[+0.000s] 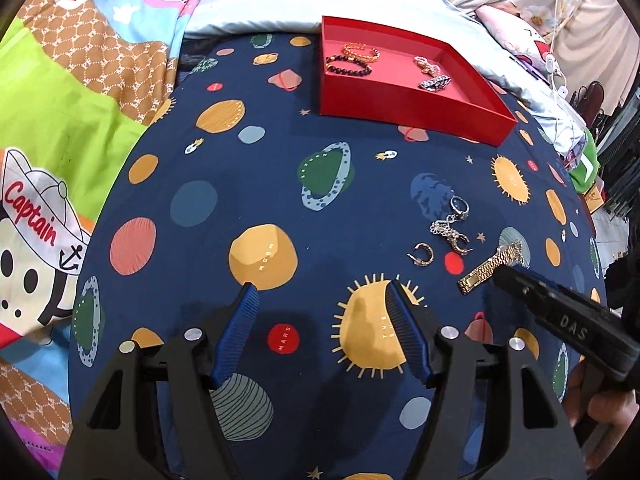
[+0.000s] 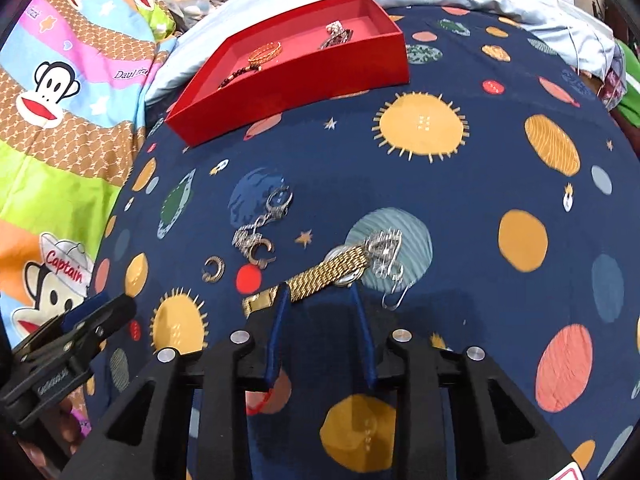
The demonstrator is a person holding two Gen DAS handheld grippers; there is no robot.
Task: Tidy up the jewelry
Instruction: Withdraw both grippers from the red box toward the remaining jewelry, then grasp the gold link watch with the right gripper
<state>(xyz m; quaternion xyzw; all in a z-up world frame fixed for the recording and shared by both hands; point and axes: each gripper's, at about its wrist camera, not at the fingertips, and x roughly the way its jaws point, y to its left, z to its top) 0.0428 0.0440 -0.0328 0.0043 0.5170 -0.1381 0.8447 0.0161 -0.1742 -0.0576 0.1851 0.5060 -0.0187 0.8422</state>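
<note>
Four pieces lie in the red box (image 1: 404, 92). Right gripper (image 2: 318, 296) straddles the gold watch band (image 2: 320, 276); pad contact cannot be told. Left gripper (image 1: 320, 292) is spread, empty. Ring (image 1: 460, 206), earrings (image 1: 422, 254) remain ahead of it

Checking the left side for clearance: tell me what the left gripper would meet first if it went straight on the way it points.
Probably just the planet-print bedspread: nothing lies between the open left gripper fingers. The red box sits further ahead, slightly right.
</note>
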